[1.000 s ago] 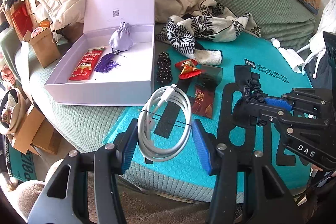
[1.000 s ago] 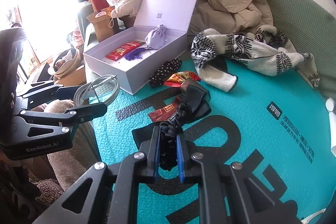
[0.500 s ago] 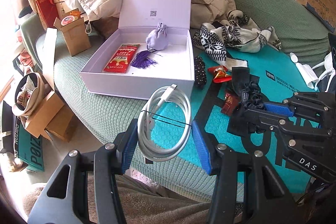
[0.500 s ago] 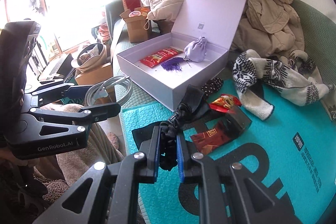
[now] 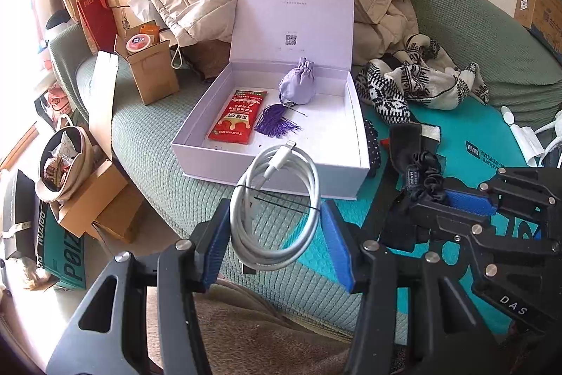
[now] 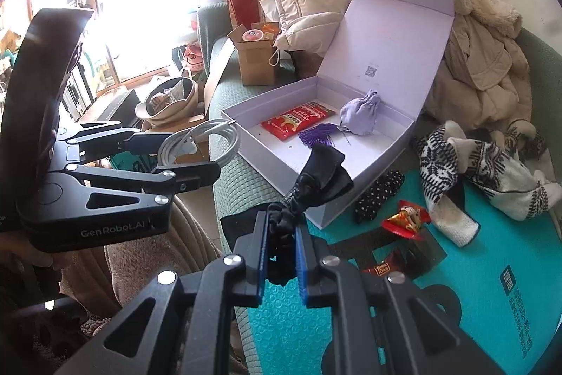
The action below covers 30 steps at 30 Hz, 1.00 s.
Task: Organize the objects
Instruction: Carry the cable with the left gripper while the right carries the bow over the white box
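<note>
Now — left tongs [image 5: 274, 232] grip cable [image 5: 277, 206] | right tongs [image 6: 281, 252] clamp scrunchie [image 6: 281, 227] | box lid [image 5: 295, 9] — "uLucky"

Strong daylight floods in from a window [image 6: 116, 6] at the upper left of the right wrist view, blown out to white glare. The scene is bright, shadows soft. Fisheye bending curves the edges, corners go black; focus is sharp throughout.

"uLucky" + QR code inside lilac box lid [image 5: 296, 2]; "GenRobot.AI" on left gripper [image 6: 196, 152] body; "DAS" on right gripper [image 5: 430, 199]; "POIZON", partly cut, on teal carton [image 5: 63, 246].
</note>
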Each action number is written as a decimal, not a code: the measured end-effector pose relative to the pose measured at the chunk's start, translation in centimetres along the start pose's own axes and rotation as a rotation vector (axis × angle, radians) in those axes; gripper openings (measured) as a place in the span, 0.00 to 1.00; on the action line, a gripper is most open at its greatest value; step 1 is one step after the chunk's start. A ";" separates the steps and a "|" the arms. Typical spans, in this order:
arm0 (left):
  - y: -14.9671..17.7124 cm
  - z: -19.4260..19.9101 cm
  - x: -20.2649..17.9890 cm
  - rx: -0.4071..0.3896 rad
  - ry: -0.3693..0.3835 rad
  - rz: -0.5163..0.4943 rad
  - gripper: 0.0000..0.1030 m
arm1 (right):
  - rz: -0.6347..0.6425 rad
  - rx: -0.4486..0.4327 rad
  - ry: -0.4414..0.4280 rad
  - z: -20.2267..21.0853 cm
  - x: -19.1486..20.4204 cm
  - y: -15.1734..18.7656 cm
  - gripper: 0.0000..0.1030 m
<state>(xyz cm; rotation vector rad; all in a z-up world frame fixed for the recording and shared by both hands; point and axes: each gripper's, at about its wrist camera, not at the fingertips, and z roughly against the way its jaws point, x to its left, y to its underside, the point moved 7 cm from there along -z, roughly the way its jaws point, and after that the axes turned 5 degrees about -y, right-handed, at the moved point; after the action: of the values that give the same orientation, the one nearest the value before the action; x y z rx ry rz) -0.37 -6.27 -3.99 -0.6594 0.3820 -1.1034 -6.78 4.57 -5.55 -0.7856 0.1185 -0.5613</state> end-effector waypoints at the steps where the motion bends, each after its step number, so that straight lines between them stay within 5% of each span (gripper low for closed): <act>1: -0.4 -0.2 0.2 0.000 0.002 -0.001 0.48 | 0.001 -0.001 0.001 -0.1 0.0 -0.3 0.13; 30: -10.1 -7.9 3.8 0.007 0.010 -0.020 0.48 | 0.030 -0.034 0.035 -5.4 -3.5 -8.6 0.13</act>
<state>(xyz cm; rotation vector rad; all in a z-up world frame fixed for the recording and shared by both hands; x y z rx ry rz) -10.42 -14.99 -3.12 -0.6532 0.3813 -1.1269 -15.12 -1.95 -3.69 -0.8065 0.1722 -0.5461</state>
